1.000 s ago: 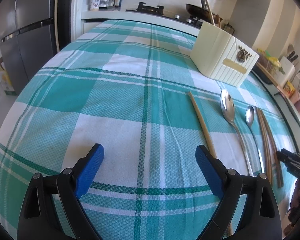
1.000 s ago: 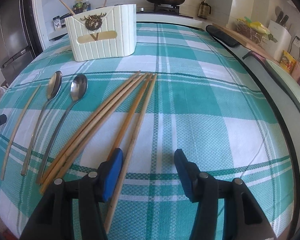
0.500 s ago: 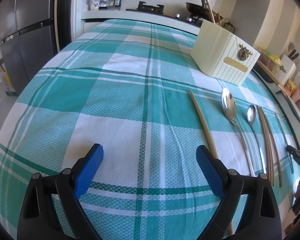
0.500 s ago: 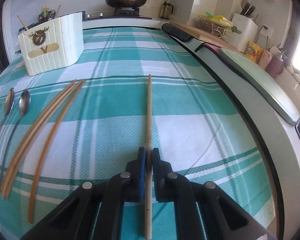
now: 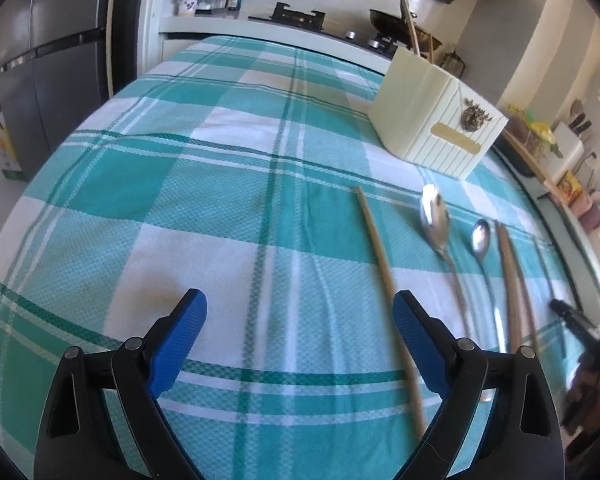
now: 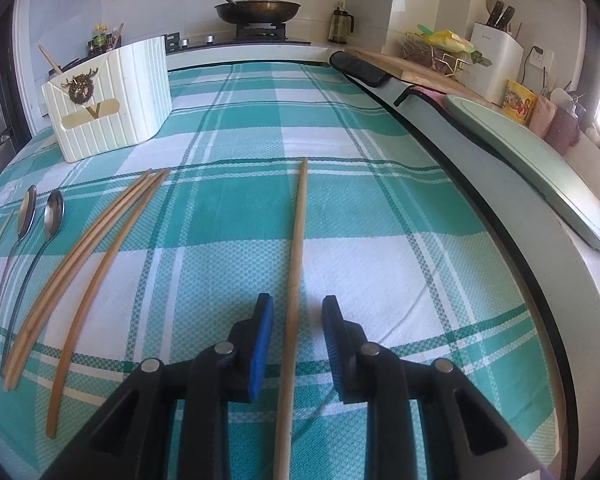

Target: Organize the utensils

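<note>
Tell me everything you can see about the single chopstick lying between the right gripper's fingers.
The chopstick is one long, slim, pale stick that looks like wood or bamboo. It lies flat on the teal and white checked tablecloth, pointing away from the camera, set apart to the right of the other chopsticks. Its near part runs between the blue fingers of the right gripper, which are opening; a gap shows on both sides, so neither presses it.

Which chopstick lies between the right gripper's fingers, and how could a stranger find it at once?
Start at the cream utensil holder on the green checked tablecloth. Nearer the camera lie two spoons and a bundle of three chopsticks. The single chopstick lies alone to their right, straight, between the opening pads of the right gripper, untouched.
</note>
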The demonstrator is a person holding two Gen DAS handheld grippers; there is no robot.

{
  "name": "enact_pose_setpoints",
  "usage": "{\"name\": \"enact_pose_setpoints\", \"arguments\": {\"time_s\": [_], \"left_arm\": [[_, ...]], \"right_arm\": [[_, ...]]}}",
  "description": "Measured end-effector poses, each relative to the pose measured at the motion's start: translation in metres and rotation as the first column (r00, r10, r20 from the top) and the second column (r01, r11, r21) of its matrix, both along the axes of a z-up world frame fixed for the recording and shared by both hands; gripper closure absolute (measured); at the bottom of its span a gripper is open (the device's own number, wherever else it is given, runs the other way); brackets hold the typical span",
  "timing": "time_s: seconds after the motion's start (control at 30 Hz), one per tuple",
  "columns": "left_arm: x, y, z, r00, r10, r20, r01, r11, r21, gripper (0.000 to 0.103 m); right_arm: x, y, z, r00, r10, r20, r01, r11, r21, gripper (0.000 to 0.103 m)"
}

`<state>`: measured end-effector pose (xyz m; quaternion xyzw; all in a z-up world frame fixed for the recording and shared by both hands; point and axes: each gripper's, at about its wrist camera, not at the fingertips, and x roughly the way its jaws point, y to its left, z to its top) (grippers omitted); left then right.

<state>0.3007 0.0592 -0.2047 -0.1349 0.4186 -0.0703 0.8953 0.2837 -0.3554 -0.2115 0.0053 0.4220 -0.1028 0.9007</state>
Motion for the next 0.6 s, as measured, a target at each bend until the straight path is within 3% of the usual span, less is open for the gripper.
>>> {"name": "enact_pose_setpoints", "arguments": {"time_s": [0.07, 0.13, 0.23, 0.37, 0.47, 0.6], "left_arm": [[-0.001, -0.012, 0.007, 1.0, -0.02, 0.006, 0.02, 0.999, -0.041, 0.006], [-0.001, -0.026, 0.012, 0.999, -0.035, 0.017, 0.036, 0.999, -0.018, 0.005], [0.0, -0.049, 0.01, 0.999, -0.05, 0.007, 0.049, 0.997, 0.062, 0.005], [0.002, -0.068, -0.011, 0.996, -0.046, -0.07, 0.057, 0.985, 0.162, 0.005], [-0.004, -0.078, -0.012, 0.997, -0.051, -0.064, 0.066, 0.96, 0.271, 0.005], [-0.007, -0.075, -0.014, 0.996, -0.056, -0.075, 0.077, 0.943, 0.323, 0.005]], "right_arm": [[0.0, -0.001, 0.0, 1.0, 0.0, 0.002, 0.0, 1.0, 0.009, 0.077], [0.0, -0.002, 0.0, 1.0, 0.0, 0.003, 0.0, 1.0, 0.013, 0.077], [-0.001, -0.002, 0.0, 1.0, 0.0, 0.002, 0.0, 1.0, 0.008, 0.077], [-0.001, -0.001, 0.0, 1.0, 0.0, 0.002, 0.0, 1.0, 0.002, 0.077], [-0.001, -0.001, 0.0, 1.0, 0.0, 0.003, 0.0, 1.0, 0.003, 0.077], [-0.001, -0.001, 0.0, 1.0, 0.0, 0.003, 0.0, 1.0, 0.002, 0.077]]}}
